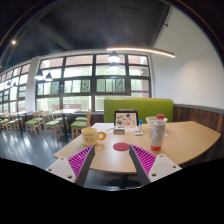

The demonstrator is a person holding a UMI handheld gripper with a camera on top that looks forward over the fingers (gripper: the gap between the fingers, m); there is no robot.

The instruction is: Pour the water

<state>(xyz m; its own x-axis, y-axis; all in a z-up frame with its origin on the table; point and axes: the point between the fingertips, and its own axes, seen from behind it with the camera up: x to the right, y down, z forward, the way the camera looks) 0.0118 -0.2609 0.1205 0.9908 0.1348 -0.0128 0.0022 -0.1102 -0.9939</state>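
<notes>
A wooden table (180, 140) stretches ahead of my gripper (112, 160). A tall clear cup with a red lid (157, 131) stands on it, beyond the right finger (144, 160). To the left, beyond the left finger (80, 160), sits a pale mug-like cup (90, 135). A round dark-red coaster (121, 146) lies just ahead, between the two fingers. The fingers are spread wide apart with magenta pads showing, and nothing is held between them.
An open laptop or tablet (126, 120) stands at the table's far side before a green sofa back (140, 106). Other tables and green chairs (40, 122) fill the room to the left, under large windows (80, 80).
</notes>
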